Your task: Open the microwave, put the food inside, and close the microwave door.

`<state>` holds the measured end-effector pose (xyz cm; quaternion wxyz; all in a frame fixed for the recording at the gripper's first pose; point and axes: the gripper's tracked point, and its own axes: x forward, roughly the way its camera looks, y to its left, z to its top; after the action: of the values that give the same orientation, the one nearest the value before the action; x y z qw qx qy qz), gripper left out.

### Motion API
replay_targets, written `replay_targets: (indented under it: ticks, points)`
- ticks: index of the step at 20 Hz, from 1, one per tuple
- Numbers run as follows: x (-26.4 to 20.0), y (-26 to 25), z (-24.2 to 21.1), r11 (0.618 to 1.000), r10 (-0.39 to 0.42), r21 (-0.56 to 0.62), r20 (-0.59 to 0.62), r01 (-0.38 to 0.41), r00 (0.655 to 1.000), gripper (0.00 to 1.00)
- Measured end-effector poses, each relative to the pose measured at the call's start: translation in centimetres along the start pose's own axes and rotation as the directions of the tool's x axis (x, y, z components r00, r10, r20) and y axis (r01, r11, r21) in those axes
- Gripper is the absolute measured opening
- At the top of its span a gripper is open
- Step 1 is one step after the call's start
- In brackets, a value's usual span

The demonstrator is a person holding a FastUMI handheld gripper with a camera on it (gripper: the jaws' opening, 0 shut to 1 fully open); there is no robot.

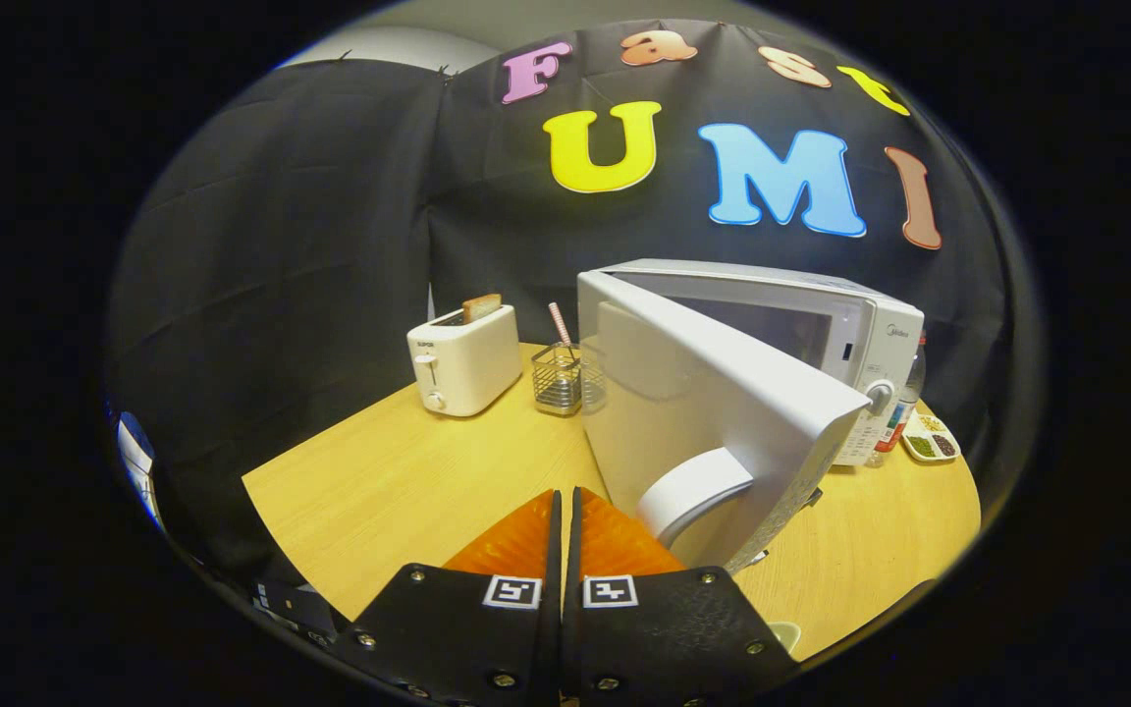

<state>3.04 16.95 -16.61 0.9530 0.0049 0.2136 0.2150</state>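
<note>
Fingers: the gripper (565, 511) has two orange ribbed fingers (516, 540) pressed together, a thin slit between them, nothing held.
Fingers, place: low over the light wooden counter (408, 481), tips just left of the open door's lower corner; whether they touch it, cannot tell.
Microwave: white box-shaped microwave oven (860, 344) stands right of centre on the counter, cavity exposed.
Door: white microwave door (713, 412) swung out wide toward the fingers, inner face showing, with a curved white handle (693, 491) near its bottom edge.
Toaster: white two-slot toaster (464, 363) at the far left of the counter, a slice of browned toast (482, 307) standing in one slot.
Wire basket: small metal mesh holder (558, 378) between toaster and door, a pink striped stick (561, 324) upright in it.
Right of microwave: clear plastic bottle (904, 403) and a small white divided dish (931, 444) holding bits of food, just beside the oven.
</note>
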Motion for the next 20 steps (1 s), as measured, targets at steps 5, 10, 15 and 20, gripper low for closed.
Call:
replay_targets:
  ticks: [5,10,15,20]
  points:
    - [0.8,-3.1,0.4,0.999,-0.045,0.017,0.005,0.045,0.999,0.02]
    - [1.4,-6.0,0.9,0.995,-0.090,0.043,0.009,0.089,0.996,0.02]
    - [2.9,-9.1,1.8,0.988,-0.140,0.063,0.012,0.139,0.990,0.02]
    - [4.1,-12.3,3.1,0.981,-0.178,0.078,0.015,0.176,0.984,0.02]
